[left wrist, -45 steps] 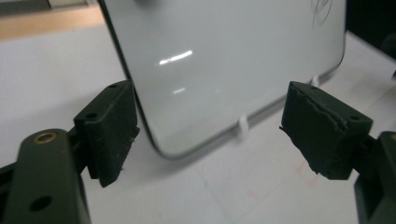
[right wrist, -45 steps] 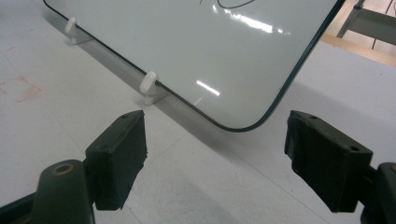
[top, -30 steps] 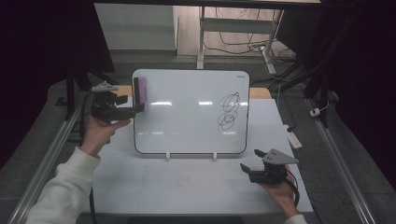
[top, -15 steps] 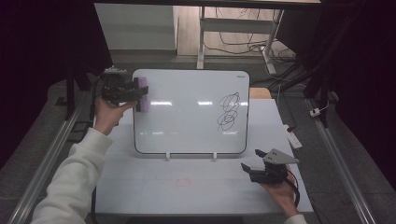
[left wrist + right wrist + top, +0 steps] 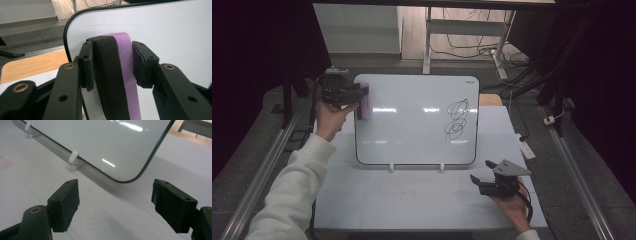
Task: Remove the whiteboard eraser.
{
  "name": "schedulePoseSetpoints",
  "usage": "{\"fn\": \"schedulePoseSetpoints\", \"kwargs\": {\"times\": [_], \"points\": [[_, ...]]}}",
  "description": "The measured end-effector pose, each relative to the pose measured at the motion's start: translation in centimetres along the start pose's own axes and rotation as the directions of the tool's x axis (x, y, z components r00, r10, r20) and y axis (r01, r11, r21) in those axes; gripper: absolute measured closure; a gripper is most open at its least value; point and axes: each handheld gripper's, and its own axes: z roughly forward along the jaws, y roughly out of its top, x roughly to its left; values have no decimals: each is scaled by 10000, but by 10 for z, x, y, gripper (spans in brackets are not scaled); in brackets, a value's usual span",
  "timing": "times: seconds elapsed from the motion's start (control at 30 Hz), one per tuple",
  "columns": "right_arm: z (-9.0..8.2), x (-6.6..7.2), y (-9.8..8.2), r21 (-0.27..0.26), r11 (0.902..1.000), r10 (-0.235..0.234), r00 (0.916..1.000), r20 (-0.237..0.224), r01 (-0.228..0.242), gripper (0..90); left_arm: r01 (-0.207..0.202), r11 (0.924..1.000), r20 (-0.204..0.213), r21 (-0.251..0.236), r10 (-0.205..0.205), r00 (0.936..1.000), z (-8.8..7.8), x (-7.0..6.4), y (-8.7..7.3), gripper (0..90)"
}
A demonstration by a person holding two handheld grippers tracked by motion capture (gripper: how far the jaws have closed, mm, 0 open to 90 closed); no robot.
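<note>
— So, where's the eraser (image 5: 117,75)?

— At the top left corner of the whiteboard (image 5: 412,135), purple back and black foam pad, with its foam side against the board's face. The left gripper (image 5: 354,95) has its jaws clamped on it from both sides.

— And the board itself?

— Propped at a tilt on two small white feet (image 5: 73,158) on the white table (image 5: 412,200). A black scribble (image 5: 457,120) sits on its right half, well apart from the eraser.

— The other hand?

— The right gripper (image 5: 115,202) rests low on the table near the board's lower right corner, jaws spread wide with nothing between them.
</note>
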Motion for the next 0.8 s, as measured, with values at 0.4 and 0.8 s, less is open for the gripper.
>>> {"fn": "schedulePoseSetpoints", "kwargs": {"times": [0.4, 0.8], "points": [[-3, 1, 1, -73, 10000, 27, 9999, 98, -26, 230, -631, 9952, 531, -746, 672, 9963, -45, -18, -17, 591], [-4, 5, 5, -224, 9997, -65, 10000, -10, 65, 234, -474, 9972, 2367, -579, 598, 9697, -57, -37, -75, 590]]}}
